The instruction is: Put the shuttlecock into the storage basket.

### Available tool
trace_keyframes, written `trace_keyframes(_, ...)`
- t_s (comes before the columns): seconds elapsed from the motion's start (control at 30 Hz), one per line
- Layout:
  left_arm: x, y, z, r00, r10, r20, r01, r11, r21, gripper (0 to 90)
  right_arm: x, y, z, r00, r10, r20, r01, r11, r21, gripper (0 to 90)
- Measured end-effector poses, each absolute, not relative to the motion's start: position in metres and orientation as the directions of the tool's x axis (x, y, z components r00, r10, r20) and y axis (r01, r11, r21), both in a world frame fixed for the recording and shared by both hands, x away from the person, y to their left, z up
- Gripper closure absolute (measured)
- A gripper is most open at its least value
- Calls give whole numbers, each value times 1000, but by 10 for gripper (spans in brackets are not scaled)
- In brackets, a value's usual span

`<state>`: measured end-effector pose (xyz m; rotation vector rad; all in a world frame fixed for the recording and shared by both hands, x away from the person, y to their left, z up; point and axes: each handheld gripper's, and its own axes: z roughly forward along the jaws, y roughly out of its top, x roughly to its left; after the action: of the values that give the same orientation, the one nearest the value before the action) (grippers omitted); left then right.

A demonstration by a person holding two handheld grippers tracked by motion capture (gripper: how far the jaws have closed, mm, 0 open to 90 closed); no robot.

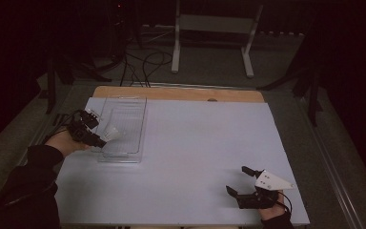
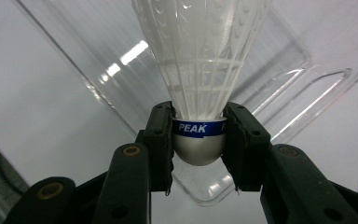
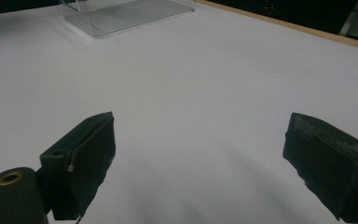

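Left gripper (image 1: 96, 139) sits over the near left corner of the clear tray (image 1: 136, 125), clamped on a white shuttlecock (image 2: 199, 70) by its rounded base — skirt pointing away. Right gripper (image 1: 240, 180) rests low on the white bench (image 1: 195, 143), well right of the tray, jaws wide apart — holding nothing. Dark room behind.

One word can be read: "PEAK", in white capital letters on a blue band (image 2: 199, 128) that runs round the shuttlecock (image 2: 200, 70) where its white skirt meets the rounded cap. It shows in the left gripper view, facing the camera between the two black jaws of the left gripper (image 2: 199, 140), which press on the band from both sides. The band goes on to the right of the word, where any further lettering is hidden by the jaw.
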<state>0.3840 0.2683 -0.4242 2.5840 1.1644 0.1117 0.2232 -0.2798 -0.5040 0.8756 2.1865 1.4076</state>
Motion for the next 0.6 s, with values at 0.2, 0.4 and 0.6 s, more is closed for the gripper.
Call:
trace_keyframes(0.2,385,268,-423,648,759,-68,735,-599,317,640,223,-280,-504,-726,687,7,291,299,909,92)
trace_keyframes(0.4,384,265,-418,638,767,-67,742,-589,320,474,223,-281,-504,-722,692,4,287,294,912,92)
trace_keyframes(0.6,384,262,-413,618,785,-47,750,-571,333,300,223,-280,-504,-724,690,3,287,297,911,92)
